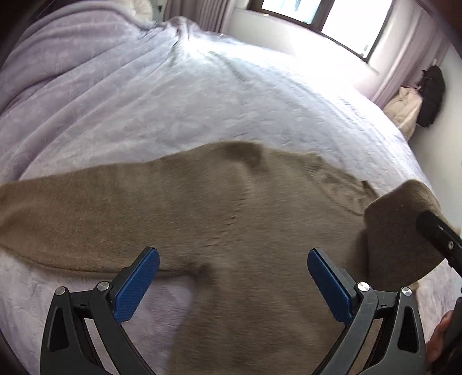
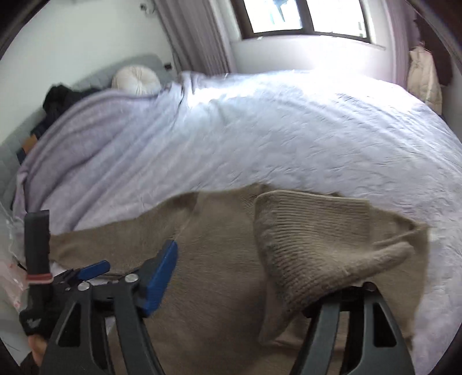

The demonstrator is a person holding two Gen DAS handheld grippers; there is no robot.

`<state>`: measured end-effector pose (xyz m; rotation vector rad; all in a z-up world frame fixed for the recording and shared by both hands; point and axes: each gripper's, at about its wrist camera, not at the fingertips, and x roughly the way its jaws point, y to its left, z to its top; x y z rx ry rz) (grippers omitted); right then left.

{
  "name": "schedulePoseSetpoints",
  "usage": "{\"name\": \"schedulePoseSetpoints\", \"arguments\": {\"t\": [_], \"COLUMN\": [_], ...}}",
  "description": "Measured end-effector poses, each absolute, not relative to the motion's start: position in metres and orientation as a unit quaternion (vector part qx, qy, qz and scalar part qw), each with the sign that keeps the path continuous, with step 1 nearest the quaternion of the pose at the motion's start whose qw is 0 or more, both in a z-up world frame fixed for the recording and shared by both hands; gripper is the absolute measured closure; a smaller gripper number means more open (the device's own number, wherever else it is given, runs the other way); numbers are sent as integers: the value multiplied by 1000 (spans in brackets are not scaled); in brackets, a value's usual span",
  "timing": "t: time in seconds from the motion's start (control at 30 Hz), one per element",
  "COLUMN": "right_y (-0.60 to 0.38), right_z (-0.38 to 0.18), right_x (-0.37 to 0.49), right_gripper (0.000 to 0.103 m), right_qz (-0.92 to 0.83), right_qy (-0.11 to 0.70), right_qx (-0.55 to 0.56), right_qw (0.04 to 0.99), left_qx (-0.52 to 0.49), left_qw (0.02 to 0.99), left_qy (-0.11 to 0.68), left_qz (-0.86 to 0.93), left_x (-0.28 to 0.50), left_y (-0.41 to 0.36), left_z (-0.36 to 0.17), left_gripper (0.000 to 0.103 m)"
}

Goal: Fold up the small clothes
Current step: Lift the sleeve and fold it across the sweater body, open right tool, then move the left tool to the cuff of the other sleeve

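Note:
A brown knitted sweater (image 1: 202,213) lies spread on the bed, one sleeve stretching to the left. My left gripper (image 1: 233,271) is open and empty, just above the sweater's lower part. In the right wrist view the sweater (image 2: 208,277) fills the lower middle. My right gripper (image 2: 260,277) is open; the sweater's ribbed sleeve end (image 2: 311,248) is draped over its right finger, which is hidden under the cloth. Its left finger (image 2: 160,277) is bare. The right gripper also shows in the left wrist view (image 1: 439,233), under a lifted fold of sweater (image 1: 401,230).
The bed is covered with a pale lilac blanket (image 1: 173,95), bunched up at the far left. A round white cushion (image 2: 135,79) and dark clothes (image 2: 62,96) lie at the headboard. A window (image 2: 303,17) and curtains stand beyond. Coats (image 1: 430,95) hang at the right wall.

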<state>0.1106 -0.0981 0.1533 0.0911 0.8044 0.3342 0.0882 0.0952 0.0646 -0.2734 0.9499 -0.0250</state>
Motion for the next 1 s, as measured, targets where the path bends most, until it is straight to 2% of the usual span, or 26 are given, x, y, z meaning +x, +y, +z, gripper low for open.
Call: {"name": "schedulePoseSetpoints", "arguments": {"t": [0.13, 0.27, 0.4, 0.57, 0.73, 0.87, 1.0], "right_y": [-148, -147, -99, -28, -13, -46, -114], "right_z": [160, 156, 152, 125, 125, 142, 118], "right_x": [93, 111, 129, 144, 131, 118, 114], "right_gripper": [26, 26, 26, 25, 25, 25, 25], "right_qz": [173, 199, 249, 317, 319, 249, 168], "right_qy": [376, 379, 393, 464, 470, 446, 470], "right_qx": [69, 90, 64, 25, -13, -53, -54], "right_qw": [908, 899, 883, 827, 823, 858, 865], "left_qx": [-119, -103, -98, -117, -158, -152, -105], "left_qw": [892, 892, 886, 864, 850, 857, 869], "left_qy": [432, 437, 453, 488, 500, 491, 481], "left_qz": [-50, -59, -25, 30, 48, 14, -55], "left_x": [81, 80, 68, 56, 50, 57, 80], "left_y": [58, 41, 61, 110, 135, 112, 54], "left_z": [90, 94, 82, 48, 29, 41, 64], "left_gripper": [0, 0, 0, 0, 0, 0, 0]}}
